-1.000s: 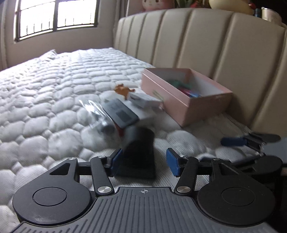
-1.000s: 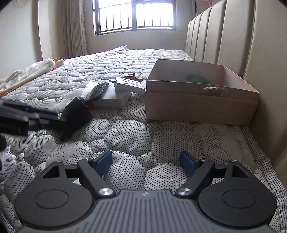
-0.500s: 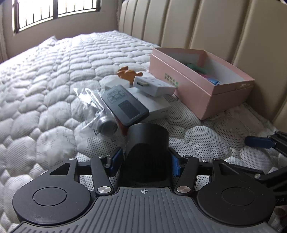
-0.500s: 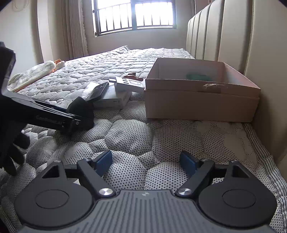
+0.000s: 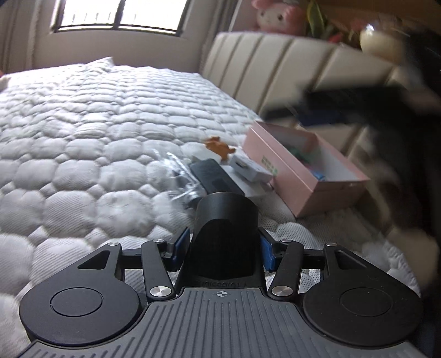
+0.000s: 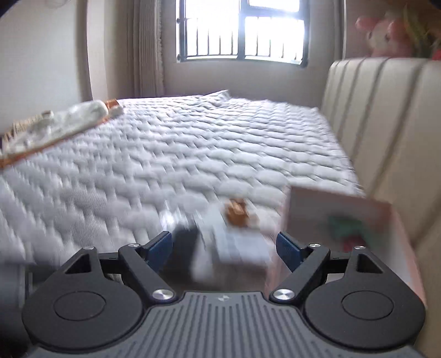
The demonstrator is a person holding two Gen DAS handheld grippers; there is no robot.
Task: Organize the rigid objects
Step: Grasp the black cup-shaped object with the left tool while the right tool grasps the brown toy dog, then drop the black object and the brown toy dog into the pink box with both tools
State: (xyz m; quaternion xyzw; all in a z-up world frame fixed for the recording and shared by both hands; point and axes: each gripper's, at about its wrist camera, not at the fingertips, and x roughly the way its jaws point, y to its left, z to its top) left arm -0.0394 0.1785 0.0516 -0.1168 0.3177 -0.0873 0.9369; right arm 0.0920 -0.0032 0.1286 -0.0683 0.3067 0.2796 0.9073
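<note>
My left gripper (image 5: 223, 249) is shut on a black curved case (image 5: 225, 234) and holds it above the quilted bed. Ahead lie a black flat device (image 5: 216, 180), a white box (image 5: 250, 168), an orange figurine (image 5: 217, 145), a clear plastic bag (image 5: 179, 179) and an open pink box (image 5: 311, 176) with small items inside. My right gripper (image 6: 224, 247) is open and empty, raised above the same pile; its view is blurred. It shows the orange figurine (image 6: 235, 212), white boxes (image 6: 237, 242) and the pink box (image 6: 344, 217). The right gripper appears blurred at upper right in the left wrist view (image 5: 352, 104).
A padded beige headboard (image 5: 289, 71) runs along the right side of the bed. A window (image 6: 242, 30) is at the far wall. A folded towel (image 6: 63, 124) lies at the bed's far left. Plush toys (image 5: 278, 16) sit above the headboard.
My left gripper closed on the black case and lifted it off the bed. My right gripper rose quickly and moved forward over the pile, staying open.
</note>
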